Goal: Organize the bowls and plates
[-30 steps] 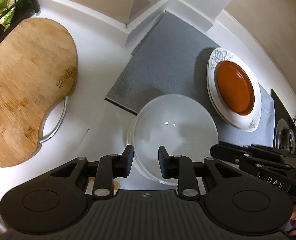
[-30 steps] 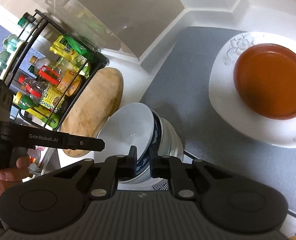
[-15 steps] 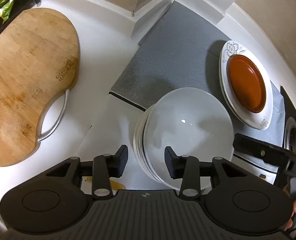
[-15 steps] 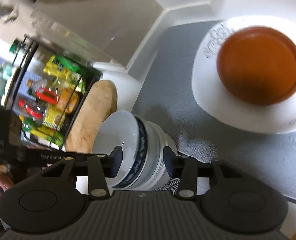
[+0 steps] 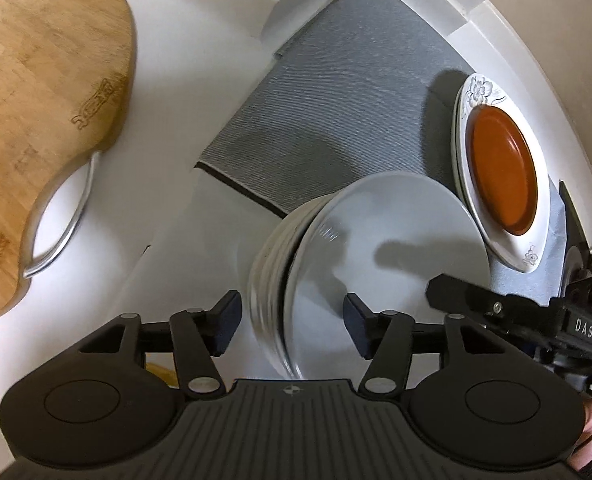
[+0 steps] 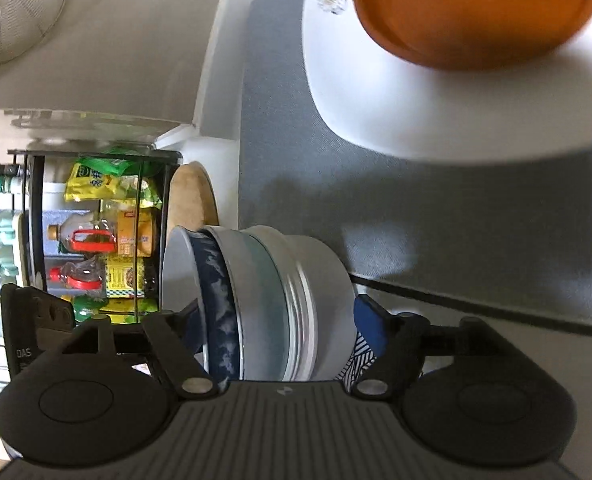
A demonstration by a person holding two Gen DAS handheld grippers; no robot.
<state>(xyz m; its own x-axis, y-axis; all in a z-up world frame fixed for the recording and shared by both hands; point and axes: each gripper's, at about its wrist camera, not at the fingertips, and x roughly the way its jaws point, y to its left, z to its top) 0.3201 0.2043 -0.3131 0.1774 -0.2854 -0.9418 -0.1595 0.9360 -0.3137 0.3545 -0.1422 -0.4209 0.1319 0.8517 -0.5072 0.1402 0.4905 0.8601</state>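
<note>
A stack of nested bowls (image 5: 368,256) stands at the near edge of the grey mat (image 5: 328,120), a plain white bowl on top. In the right wrist view the bowl stack (image 6: 256,300) shows a blue-patterned bowl and ribbed white ones. My left gripper (image 5: 292,324) is open, its jaws on either side of the stack's near rim. My right gripper (image 6: 280,320) is open, its jaws spread around the stack's side. An orange plate (image 5: 502,172) lies on white flowered plates (image 5: 476,92) on the mat's right; the orange plate (image 6: 476,12) also shows in the right wrist view.
A wooden cutting board (image 5: 36,112) with a metal handle lies at the left on the white counter (image 5: 192,92). A black wire rack (image 6: 96,232) with bottles and packets stands behind it. A stove burner (image 5: 576,264) sits at the far right.
Both grippers have opened wide and let go of the bowl rim. The right gripper has dropped lower beside the stack and closer to the mat. The top white bowl now rests on the stack.
</note>
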